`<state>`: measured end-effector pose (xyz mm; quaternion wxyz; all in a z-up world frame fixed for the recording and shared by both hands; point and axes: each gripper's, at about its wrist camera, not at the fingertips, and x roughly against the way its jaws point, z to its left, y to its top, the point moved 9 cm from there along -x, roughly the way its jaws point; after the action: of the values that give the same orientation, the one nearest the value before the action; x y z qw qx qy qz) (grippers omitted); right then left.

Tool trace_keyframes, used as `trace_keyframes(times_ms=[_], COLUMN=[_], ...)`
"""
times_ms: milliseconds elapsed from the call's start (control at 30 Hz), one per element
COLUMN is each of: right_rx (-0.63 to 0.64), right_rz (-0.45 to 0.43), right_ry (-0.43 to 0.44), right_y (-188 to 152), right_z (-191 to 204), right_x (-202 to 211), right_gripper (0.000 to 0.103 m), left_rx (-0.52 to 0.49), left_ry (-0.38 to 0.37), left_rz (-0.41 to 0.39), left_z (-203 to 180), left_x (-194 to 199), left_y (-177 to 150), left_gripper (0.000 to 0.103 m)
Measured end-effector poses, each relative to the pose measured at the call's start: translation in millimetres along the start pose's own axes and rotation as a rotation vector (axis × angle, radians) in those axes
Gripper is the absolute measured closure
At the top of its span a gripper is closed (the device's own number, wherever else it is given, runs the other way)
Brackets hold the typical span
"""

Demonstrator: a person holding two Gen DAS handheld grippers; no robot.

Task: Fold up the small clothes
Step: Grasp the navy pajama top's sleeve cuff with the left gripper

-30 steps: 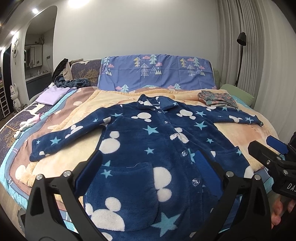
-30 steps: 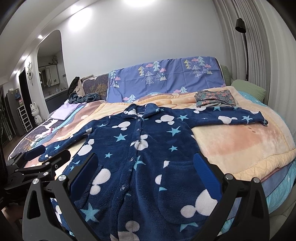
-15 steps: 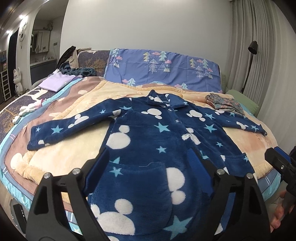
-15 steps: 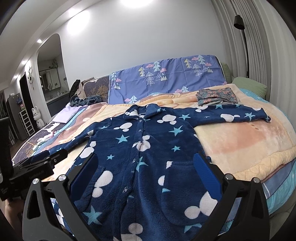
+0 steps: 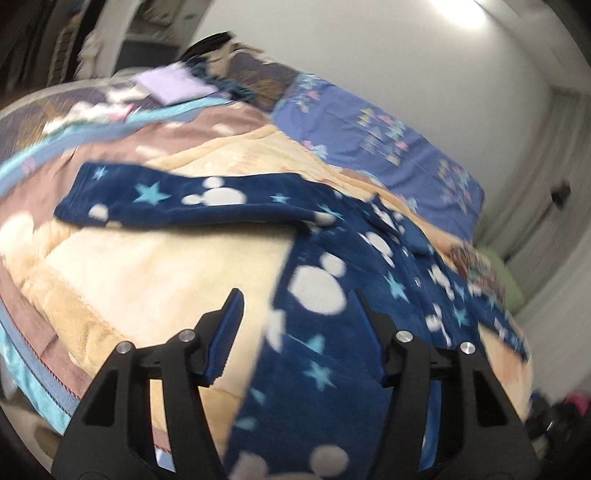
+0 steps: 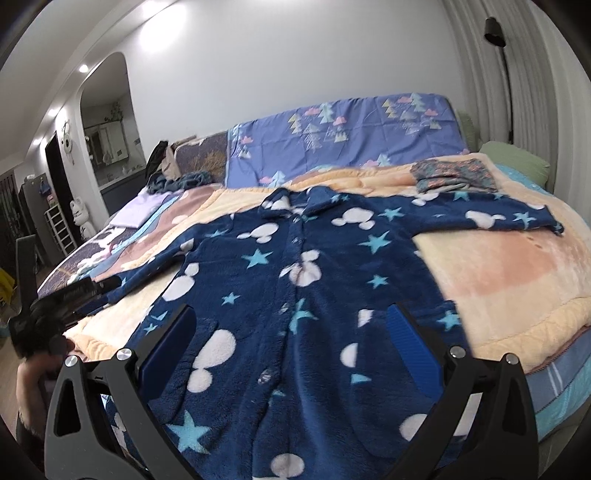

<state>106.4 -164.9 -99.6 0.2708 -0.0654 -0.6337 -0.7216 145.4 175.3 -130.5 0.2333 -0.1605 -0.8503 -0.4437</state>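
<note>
A navy fleece robe (image 6: 306, 280) with white mouse heads and blue stars lies flat, buttoned, on the bed, sleeves spread out. In the blurred, tilted left wrist view the robe (image 5: 332, 295) shows with its left sleeve (image 5: 184, 203) stretched to the left. My left gripper (image 5: 295, 332) is open and empty above the robe's left side edge; it also shows in the right wrist view (image 6: 74, 295) near the left sleeve's cuff. My right gripper (image 6: 291, 339) is open and empty above the robe's lower front.
A peach blanket (image 6: 498, 266) covers the bed. A folded patterned garment (image 6: 454, 173) lies at the back right, a folded lilac cloth (image 6: 136, 210) at the back left. Purple headboard cover (image 6: 343, 136) behind. Curtains and a floor lamp (image 6: 495, 29) stand at right.
My left gripper has swung left and tilted toward the robe's left sleeve, blurring its view. My right gripper has hardly moved. The robe has not moved.
</note>
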Motion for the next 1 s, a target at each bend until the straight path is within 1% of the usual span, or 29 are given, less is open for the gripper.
trace_keyframes(times_ms=[100, 167, 267, 300, 367, 433, 467, 567, 700, 733, 800, 867, 900, 933, 967, 1000], right_rx=[0.027, 0.031, 0.03, 0.028, 0.029, 0.03, 0.029, 0.025, 0.024, 0.022, 0.02, 0.02, 0.021, 0.02, 0.018, 0.017], right_rz=[0.004, 0.009, 0.025, 0.033, 0.039, 0.042, 0.045, 0.047, 0.052, 0.052, 0.052, 0.047, 0.045, 0.039, 0.034, 0.032], right_ry=[0.007, 0.02, 0.029, 0.033, 0.035, 0.035, 0.036, 0.037, 0.036, 0.037, 0.038, 0.039, 0.039, 0.04, 0.041, 0.042], right_y=[0.2, -0.7, -3.0, -3.9, -4.9, -4.8, -4.8, -4.9, -6.7, -6.9, -6.6, -5.7, -4.9, -4.4, -3.8, -3.4], right_z=[9.9, 14.9, 18.3, 19.3, 20.5, 20.7, 20.7, 19.0, 17.7, 17.2, 15.9, 14.7, 13.8, 13.1, 12.1, 11.3], right_x=[-8.2, -14.1, -22.7, -26.3, -29.8, -31.9, -33.1, -35.4, -37.3, -37.1, -36.3, -33.4, -33.0, -31.2, -28.7, -27.5], right_gripper=[0.001, 0.001, 0.001, 0.001, 0.001, 0.001, 0.001, 0.001, 0.001, 0.001, 0.001, 0.001, 0.001, 0.001, 0.001, 0.001], left_rx=[0.174, 0.309, 0.514, 0.551, 0.663, 0.739, 0.76, 0.777, 0.826, 0.822, 0.782, 0.736, 0.708, 0.695, 0.695, 0.708], left_ry=[0.023, 0.05, 0.069, 0.076, 0.064, 0.054, 0.052, 0.069, 0.088, 0.095, 0.12, 0.151, 0.168, 0.17, 0.157, 0.14], left_rz=[-0.026, -0.053, -0.073, -0.073, -0.063, -0.06, -0.068, -0.074, -0.082, -0.086, -0.093, -0.092, -0.096, -0.099, -0.101, -0.107], left_z=[50.2, 94.9, 156.9, 169.6, 199.6, 217.4, 220.1, 228.6, 242.0, 243.5, 241.4, 240.1, 238.7, 239.8, 240.6, 241.8], left_x=[-7.5, -11.5, -20.8, -24.3, -34.3, -41.2, -41.7, -44.0, -50.8, -50.9, -52.4, -55.1, -55.1, -56.3, -57.2, -57.2], left_y=[17.9, 30.5, 43.6, 45.8, 49.4, 51.4, 52.2, 60.3, 62.9, 64.3, 69.7, 72.7, 74.7, 77.4, 79.3, 81.1], left_gripper=[0.044, 0.044, 0.044, 0.044, 0.044, 0.044, 0.044, 0.042, 0.043, 0.043, 0.044, 0.048, 0.062, 0.083, 0.09, 0.094])
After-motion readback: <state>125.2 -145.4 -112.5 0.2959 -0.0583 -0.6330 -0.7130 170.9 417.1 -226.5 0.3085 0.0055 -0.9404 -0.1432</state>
